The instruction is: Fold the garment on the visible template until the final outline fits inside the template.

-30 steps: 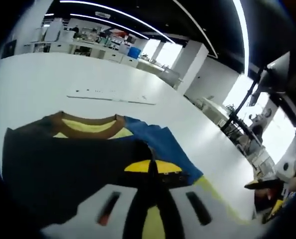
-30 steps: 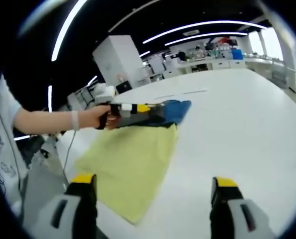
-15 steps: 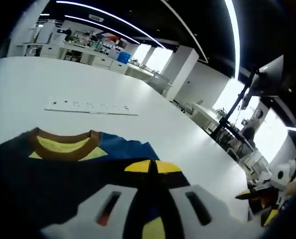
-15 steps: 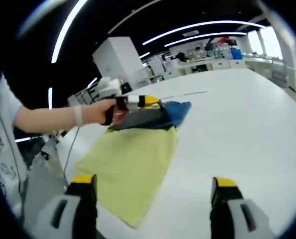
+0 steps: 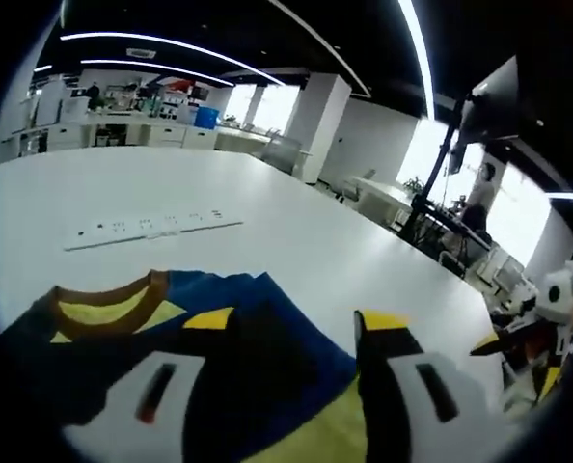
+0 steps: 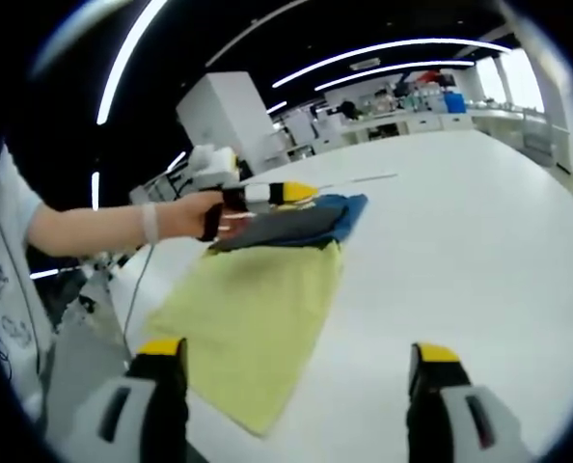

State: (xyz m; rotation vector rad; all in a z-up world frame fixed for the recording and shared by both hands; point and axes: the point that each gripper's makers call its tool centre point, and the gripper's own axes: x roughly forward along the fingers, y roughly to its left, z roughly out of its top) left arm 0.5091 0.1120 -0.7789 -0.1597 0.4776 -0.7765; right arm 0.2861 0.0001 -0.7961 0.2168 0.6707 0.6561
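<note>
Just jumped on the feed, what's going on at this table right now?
A person is folding a garment on a white table with two handheld grippers. The left gripper sits open just over the dark and blue collar end, with the cloth lying between its jaws. The right gripper hangs open above the table near the yellow end, holding nothing. The garment lies partly folded.

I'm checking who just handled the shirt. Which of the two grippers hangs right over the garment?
The left gripper, open above the folded dark and blue garment at the yellow template's far end. The right gripper hangs open at the template's near corner.
</note>
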